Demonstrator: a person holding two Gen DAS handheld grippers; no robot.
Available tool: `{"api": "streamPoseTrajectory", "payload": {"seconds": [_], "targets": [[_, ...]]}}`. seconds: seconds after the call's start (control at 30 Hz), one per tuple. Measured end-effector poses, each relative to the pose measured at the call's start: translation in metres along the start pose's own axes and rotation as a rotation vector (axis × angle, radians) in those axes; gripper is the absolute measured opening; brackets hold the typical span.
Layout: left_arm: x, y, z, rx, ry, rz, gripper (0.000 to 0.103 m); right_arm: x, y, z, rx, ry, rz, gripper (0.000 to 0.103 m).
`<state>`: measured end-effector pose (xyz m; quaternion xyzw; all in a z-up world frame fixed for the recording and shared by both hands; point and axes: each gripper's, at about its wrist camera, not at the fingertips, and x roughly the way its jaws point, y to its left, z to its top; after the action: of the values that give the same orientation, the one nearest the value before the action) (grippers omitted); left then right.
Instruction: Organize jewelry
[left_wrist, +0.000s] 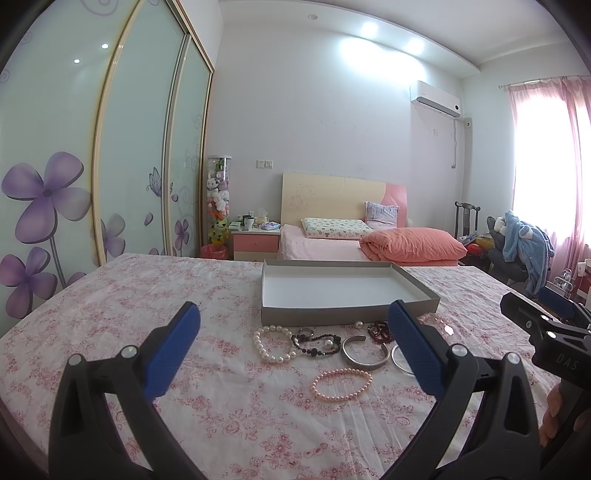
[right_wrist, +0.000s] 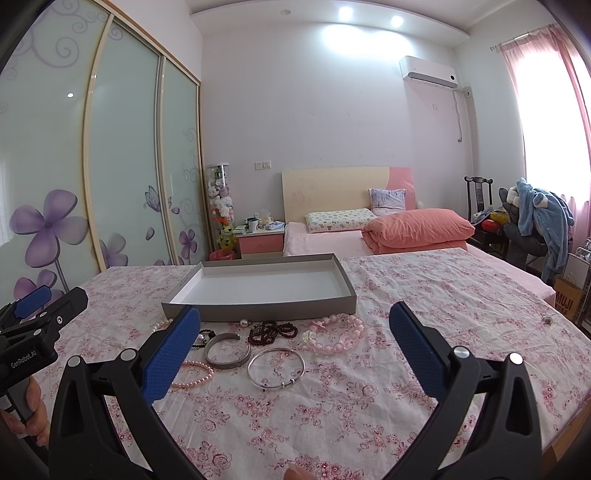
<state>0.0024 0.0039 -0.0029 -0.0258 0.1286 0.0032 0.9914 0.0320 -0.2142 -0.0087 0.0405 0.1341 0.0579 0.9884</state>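
A grey shallow box (left_wrist: 347, 315) with a white inside lies on the floral cloth; it also shows in the right wrist view (right_wrist: 258, 312). Jewelry lies in front of it: a white pearl bracelet (left_wrist: 271, 345), a dark bead bracelet (left_wrist: 314, 341), a silver cuff (left_wrist: 364, 356) (right_wrist: 226, 350), a pink pearl bracelet (left_wrist: 341, 384) (right_wrist: 194, 374), a thin silver bangle (right_wrist: 277, 367), a dark red bead bracelet (right_wrist: 273, 330) and a chunky pink bracelet (right_wrist: 336, 334). My left gripper (left_wrist: 293, 317) is open above the jewelry. My right gripper (right_wrist: 295, 319) is open, empty.
The floral cloth (left_wrist: 147, 295) covers the table. A small silver piece (right_wrist: 546, 319) lies far right on it. A bed with an orange quilt (right_wrist: 417, 225) stands behind, a wardrobe at the left, a chair with blue clothes (right_wrist: 539, 218) at the right.
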Motion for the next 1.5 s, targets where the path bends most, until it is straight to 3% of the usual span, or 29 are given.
{"api": "streamPoseTrajectory", "payload": {"seconds": [0.93, 1.1, 1.3, 1.37, 1.43, 1.5], "targets": [[0.01, 0.0, -0.008, 0.001, 0.025, 0.002, 0.099, 0.006, -0.002, -0.007, 0.006, 0.027, 0.002, 0.101], [0.034, 0.002, -0.018, 0.013, 0.13, -0.004, 0.099, 0.034, -0.016, -0.011, 0.031, 0.154, 0.009, 0.101], [0.07, 0.003, -0.023, 0.014, 0.311, -0.058, 0.099, 0.08, -0.027, -0.015, 0.069, 0.406, -0.003, 0.101], [0.082, 0.001, -0.027, 0.023, 0.372, -0.077, 0.099, 0.096, -0.027, -0.02, 0.068, 0.496, 0.004, 0.096], [0.092, 0.0, -0.029, 0.026, 0.413, -0.091, 0.099, 0.11, -0.024, -0.026, 0.064, 0.559, 0.028, 0.083], [0.098, -0.001, -0.033, 0.026, 0.448, -0.104, 0.099, 0.121, -0.019, -0.032, 0.05, 0.616, 0.047, 0.082]]}}
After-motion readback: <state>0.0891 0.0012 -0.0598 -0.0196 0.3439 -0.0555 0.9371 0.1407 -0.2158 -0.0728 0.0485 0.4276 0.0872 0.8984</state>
